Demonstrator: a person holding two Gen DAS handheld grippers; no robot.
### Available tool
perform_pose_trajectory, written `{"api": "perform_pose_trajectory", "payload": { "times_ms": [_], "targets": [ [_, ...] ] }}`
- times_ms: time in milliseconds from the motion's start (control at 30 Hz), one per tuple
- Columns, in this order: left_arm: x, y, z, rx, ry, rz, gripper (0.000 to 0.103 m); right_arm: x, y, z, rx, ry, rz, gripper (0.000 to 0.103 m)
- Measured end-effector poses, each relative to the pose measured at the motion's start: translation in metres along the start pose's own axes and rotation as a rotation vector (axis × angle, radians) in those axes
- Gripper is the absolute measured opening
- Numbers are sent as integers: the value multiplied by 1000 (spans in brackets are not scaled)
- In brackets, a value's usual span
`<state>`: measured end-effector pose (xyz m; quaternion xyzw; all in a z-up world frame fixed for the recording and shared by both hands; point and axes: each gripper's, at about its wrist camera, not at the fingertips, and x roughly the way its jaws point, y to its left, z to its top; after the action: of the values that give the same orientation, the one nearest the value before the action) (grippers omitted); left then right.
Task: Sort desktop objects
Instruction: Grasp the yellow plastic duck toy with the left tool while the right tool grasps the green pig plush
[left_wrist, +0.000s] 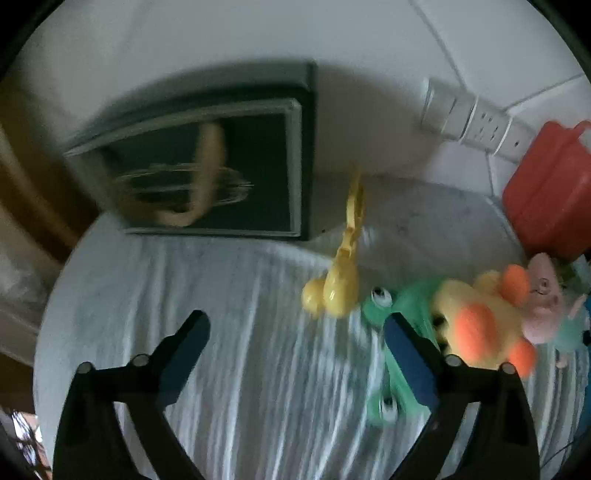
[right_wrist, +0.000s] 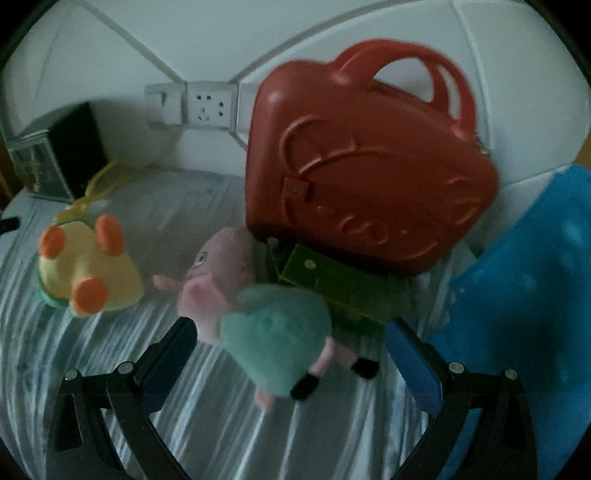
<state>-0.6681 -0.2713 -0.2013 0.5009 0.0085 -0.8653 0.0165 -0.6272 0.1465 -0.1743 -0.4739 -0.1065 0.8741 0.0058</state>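
Observation:
My left gripper (left_wrist: 295, 332) is open above the striped cloth (left_wrist: 240, 350), nothing between its fingers. Ahead of it lies a yellow plastic toy with a long handle (left_wrist: 341, 284). To the right sit a green frog toy (left_wrist: 384, 306), a yellow plush with orange spots (left_wrist: 480, 317) and a pink pig plush (left_wrist: 543, 299). My right gripper (right_wrist: 288, 343) is open too, its fingers either side of the pig plush in a teal dress (right_wrist: 273, 332), apart from it. The yellow plush (right_wrist: 86, 266) lies to the left.
A red plastic case with a handle (right_wrist: 369, 166) stands behind the pig, leaning over a green box (right_wrist: 343, 291). Something blue (right_wrist: 524, 295) fills the right. A dark box (left_wrist: 221, 166) stands at the back left, with a wall socket strip (left_wrist: 476, 118) behind on the white wall.

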Motion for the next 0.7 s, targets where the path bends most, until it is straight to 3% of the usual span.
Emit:
{"api": "perform_pose_trajectory", "payload": {
  "times_ms": [200,433,567,700],
  "targets": [
    [75,-16,11,53,99,-17,84,48,9,4,-78,39,33,103],
    [106,-6,17,-49,152,-131,82,79,26,-2,-145,62,100,103],
    [108,-19,19,44,128,-24,57,91,34,-8,-199,87,86,103],
    [97,-22,3,91,115,27,56,93,22,-15,-179,99,79,103]
  ]
}}
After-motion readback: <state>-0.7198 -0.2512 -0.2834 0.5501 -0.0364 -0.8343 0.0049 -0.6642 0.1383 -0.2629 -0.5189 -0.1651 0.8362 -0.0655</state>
